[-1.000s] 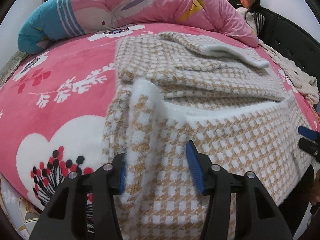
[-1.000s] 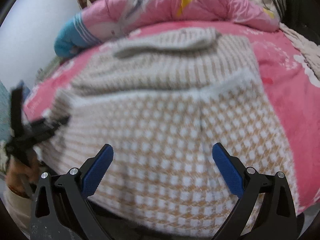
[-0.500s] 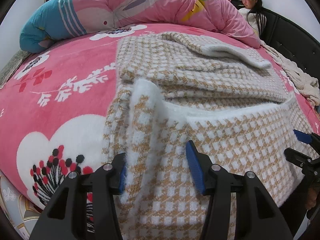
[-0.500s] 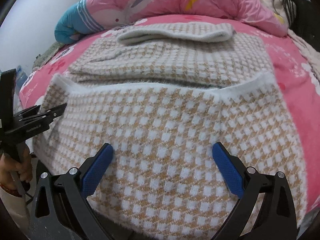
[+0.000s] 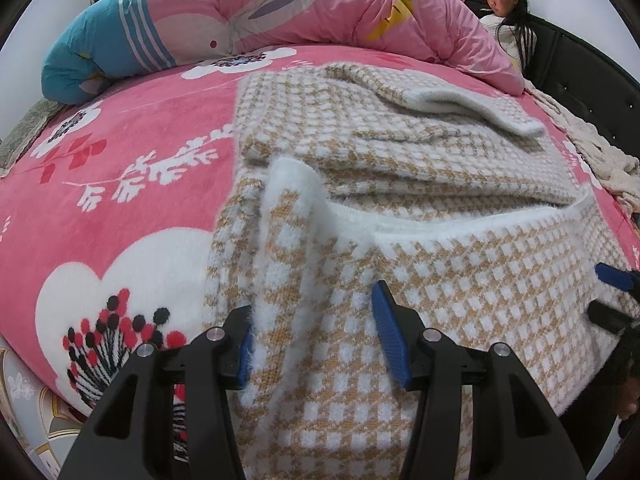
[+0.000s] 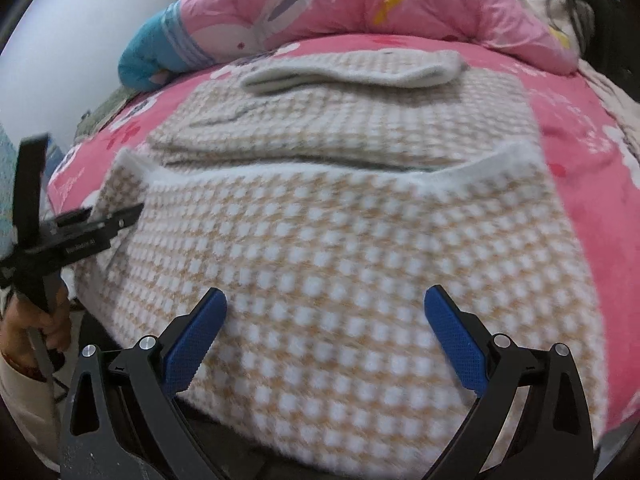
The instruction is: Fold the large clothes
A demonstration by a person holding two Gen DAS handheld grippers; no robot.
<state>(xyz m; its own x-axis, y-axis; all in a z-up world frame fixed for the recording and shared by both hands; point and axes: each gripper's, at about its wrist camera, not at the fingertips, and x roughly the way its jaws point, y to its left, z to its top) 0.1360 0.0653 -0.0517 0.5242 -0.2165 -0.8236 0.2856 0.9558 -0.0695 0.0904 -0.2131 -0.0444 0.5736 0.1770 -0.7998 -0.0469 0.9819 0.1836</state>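
The pink floral bedspread [image 5: 120, 184] fills the scene, with a rolled pink quilt [image 5: 304, 4] along its far side. Your checked tan-and-white sweater [image 6: 340, 240] lies flat on it near the front edge, its lower part folded up over the body. Your left gripper [image 5: 316, 336] grasps a raised ridge of the sweater's left edge. Your right gripper [image 6: 326, 344] hangs released, jaws wide above the knit.

Pink quilt [image 5: 320, 8], floral bedsheet [image 5: 120, 184], seated person [image 5: 504, 12], perhaps reading.
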